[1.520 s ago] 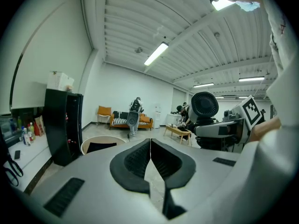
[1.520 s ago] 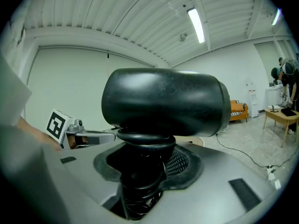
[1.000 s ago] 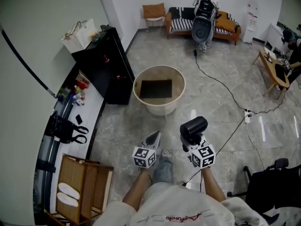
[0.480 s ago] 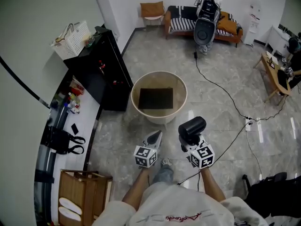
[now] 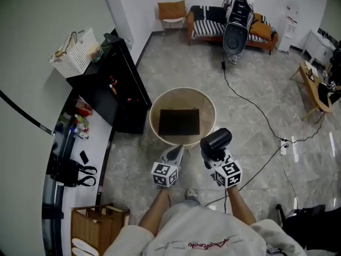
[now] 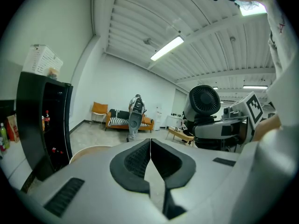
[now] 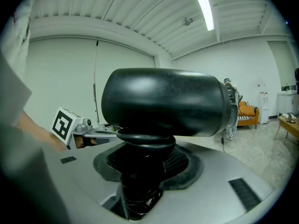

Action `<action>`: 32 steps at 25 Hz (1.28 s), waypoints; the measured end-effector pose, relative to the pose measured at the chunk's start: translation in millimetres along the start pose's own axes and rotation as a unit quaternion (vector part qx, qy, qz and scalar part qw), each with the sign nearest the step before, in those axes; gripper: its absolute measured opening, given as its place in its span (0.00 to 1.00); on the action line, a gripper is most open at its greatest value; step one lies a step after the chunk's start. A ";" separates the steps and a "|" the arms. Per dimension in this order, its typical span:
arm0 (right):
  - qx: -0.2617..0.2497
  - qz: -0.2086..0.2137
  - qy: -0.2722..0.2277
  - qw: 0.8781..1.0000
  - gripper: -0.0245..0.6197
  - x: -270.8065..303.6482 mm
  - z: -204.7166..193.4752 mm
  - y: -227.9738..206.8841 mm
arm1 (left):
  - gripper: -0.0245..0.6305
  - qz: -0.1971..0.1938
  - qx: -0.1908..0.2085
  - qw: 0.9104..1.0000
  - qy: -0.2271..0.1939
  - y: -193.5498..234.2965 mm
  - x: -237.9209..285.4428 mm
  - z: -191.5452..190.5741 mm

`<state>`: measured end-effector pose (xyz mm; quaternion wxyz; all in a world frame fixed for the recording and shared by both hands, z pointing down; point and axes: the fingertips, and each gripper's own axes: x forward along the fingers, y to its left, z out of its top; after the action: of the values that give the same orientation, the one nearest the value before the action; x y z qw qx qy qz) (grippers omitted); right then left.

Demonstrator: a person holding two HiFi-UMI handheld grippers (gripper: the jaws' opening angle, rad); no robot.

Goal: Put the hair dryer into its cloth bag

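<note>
Between right gripper (image 5: 217,154) fingers: black hair dryer (image 5: 216,141), left gripper (image 5: 173,156) closed

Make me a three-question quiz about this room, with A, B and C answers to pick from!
1. Where is the white basket?
A. On the black cabinet
B. On the sofa
C. On the floor

2. What colour is the hair dryer?
A. Pink
B. White
C. Black

3. How are the left gripper's jaws?
A. Wide apart
B. Shut on the dryer
C. Shut, with nothing between them

Answers:
1 A: the basket sits on the cabinet's top, by the wall.
2 C: its barrel and handle are black in the head view and the right gripper view.
3 C: the pads meet in the left gripper view, and the dryer is in the right gripper.
</note>
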<state>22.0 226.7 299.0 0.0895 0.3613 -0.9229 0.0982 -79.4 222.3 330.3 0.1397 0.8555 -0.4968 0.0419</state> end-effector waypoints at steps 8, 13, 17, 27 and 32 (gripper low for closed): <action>-0.005 -0.017 -0.003 1.000 0.34 48.5 16.0 -31.2 | 0.08 -0.021 0.005 1.000 0.004 41.5 44.9 14.1; -0.002 -0.030 0.002 1.000 0.34 49.6 9.5 -40.9 | 0.08 -0.037 0.000 0.999 0.011 40.8 60.3 7.9; -0.002 -0.036 0.004 0.999 0.34 45.8 5.8 -47.4 | 0.08 -0.048 0.006 0.999 0.014 33.5 67.9 7.9; 0.001 -0.042 0.001 0.999 0.34 53.3 6.3 -47.1 | 0.09 -0.047 0.003 0.999 0.021 43.5 66.1 0.1; 0.005 -0.042 0.003 0.999 0.34 58.1 5.7 -53.9 | 0.09 -0.052 0.005 0.998 0.024 43.7 75.0 1.6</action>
<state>16.4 148.8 313.4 0.0945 0.4000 -0.9061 0.1001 -79.5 138.6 353.2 0.1487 0.8799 -0.4476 0.0574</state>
